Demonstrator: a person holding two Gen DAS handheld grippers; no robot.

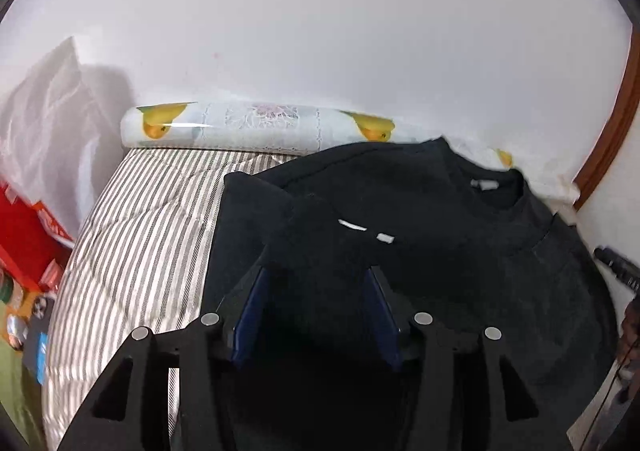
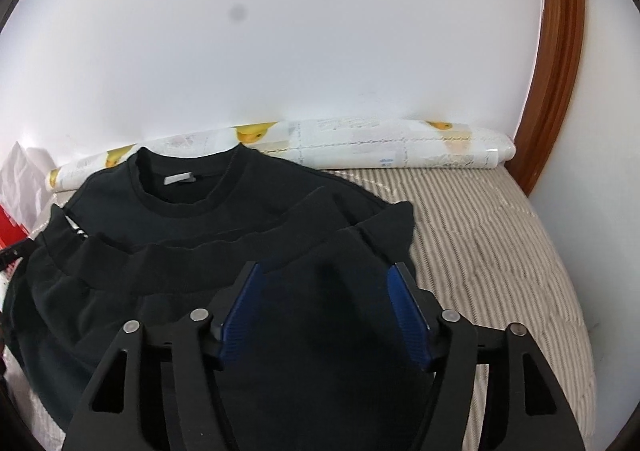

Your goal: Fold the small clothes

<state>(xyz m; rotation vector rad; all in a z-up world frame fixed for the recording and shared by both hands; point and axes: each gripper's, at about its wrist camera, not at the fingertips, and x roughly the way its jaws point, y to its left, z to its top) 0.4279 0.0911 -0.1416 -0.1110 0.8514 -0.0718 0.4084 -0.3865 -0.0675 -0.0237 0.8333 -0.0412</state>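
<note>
A black sweatshirt (image 1: pixel 440 203) (image 2: pixel 192 219) lies on a striped bed cover, its round collar with a white label (image 2: pixel 179 179) toward the wall. Its ribbed hem (image 2: pixel 192 251) is folded up and lies just below the collar. My left gripper (image 1: pixel 316 271) hovers at the left side of the fold. Its blue pads (image 1: pixel 250 311) stand apart, with black cloth lying loose between them. At the right corner of the fold, my right gripper (image 2: pixel 326 267) is open wide, its pads (image 2: pixel 408 311) clear of the cloth beneath.
The striped cover (image 1: pixel 132 235) (image 2: pixel 480 235) shows bare on both sides of the sweatshirt. A rolled sheet printed with yellow fruit (image 1: pixel 248 127) (image 2: pixel 400 151) lies along the white wall. A red box (image 1: pixel 24 227) and a white bag (image 1: pixel 44 103) stand at the left, a wooden frame (image 2: pixel 560 71) at the right.
</note>
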